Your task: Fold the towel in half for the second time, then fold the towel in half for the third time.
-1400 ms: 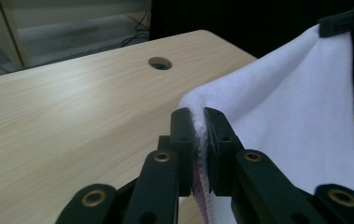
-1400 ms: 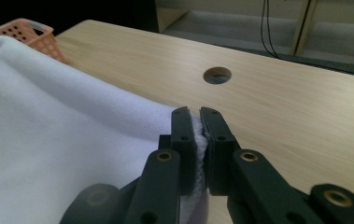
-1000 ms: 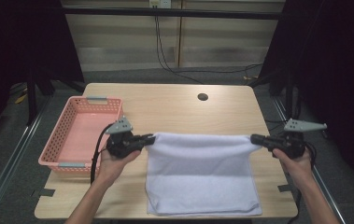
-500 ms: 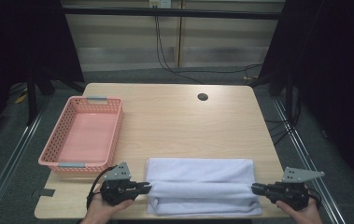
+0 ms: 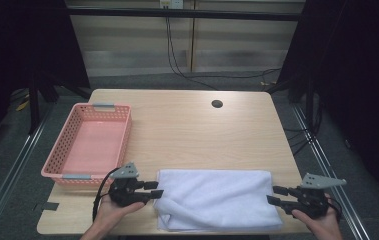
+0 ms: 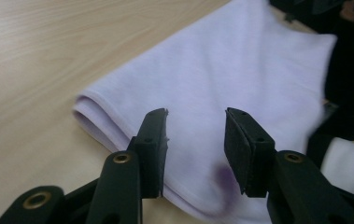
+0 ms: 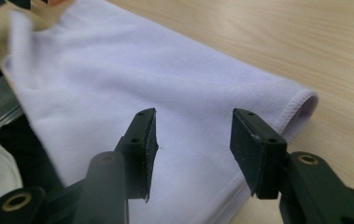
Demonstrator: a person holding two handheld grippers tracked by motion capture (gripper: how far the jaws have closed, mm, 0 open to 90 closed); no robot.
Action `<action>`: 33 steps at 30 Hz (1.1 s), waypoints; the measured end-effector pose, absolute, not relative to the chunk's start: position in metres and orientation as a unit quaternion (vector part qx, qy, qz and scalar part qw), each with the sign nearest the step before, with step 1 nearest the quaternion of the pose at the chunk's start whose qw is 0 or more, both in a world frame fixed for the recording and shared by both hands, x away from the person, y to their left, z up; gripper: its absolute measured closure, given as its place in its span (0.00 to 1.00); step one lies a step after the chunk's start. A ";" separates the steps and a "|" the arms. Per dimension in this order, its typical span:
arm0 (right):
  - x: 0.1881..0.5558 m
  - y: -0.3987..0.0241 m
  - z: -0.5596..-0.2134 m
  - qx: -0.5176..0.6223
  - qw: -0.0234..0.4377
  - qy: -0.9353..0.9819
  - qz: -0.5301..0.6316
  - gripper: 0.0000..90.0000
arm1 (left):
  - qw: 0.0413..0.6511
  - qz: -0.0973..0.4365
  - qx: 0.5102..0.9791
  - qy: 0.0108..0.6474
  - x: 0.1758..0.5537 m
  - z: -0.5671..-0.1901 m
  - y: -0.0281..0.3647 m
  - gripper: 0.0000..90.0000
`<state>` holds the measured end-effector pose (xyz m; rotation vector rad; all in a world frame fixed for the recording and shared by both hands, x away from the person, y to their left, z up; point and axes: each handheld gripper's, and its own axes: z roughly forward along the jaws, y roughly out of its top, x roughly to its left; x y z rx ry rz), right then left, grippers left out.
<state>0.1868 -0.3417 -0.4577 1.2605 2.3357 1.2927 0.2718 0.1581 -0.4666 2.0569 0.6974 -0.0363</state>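
Black jaws of left gripper (image 5: 156,189) and right gripper (image 5: 273,195) just opened, nothing pinched between them. Half second ago both clamped towel ends; second ago towel hung stretched higher over table, now folded double, both hands lower. White towel (image 5: 216,199) lies flat at table's near edge, long axis running left-right between grippers, fold facing far side. Pale wood table (image 5: 192,130); pink basket (image 5: 89,145) at left edge; dark hole (image 5: 217,104) near far edge. Grey floor, dark curtains around.
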 end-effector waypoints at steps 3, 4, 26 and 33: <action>0.207 -0.333 -0.469 0.443 0.091 0.794 0.406 0.55 | 0.462 -0.011 0.837 0.294 0.288 -0.470 0.146 0.65; 0.212 -0.331 -0.473 0.439 0.089 0.799 0.400 0.55 | 0.465 -0.015 0.837 0.288 0.291 -0.472 0.144 0.65; 0.278 -0.337 -0.495 0.469 0.134 0.804 0.340 0.80 | 0.418 0.010 0.854 0.309 0.336 -0.501 0.114 0.75; 0.269 -0.338 -0.490 0.478 0.136 0.799 0.338 0.65 | 0.405 0.022 0.860 0.308 0.332 -0.494 0.121 0.72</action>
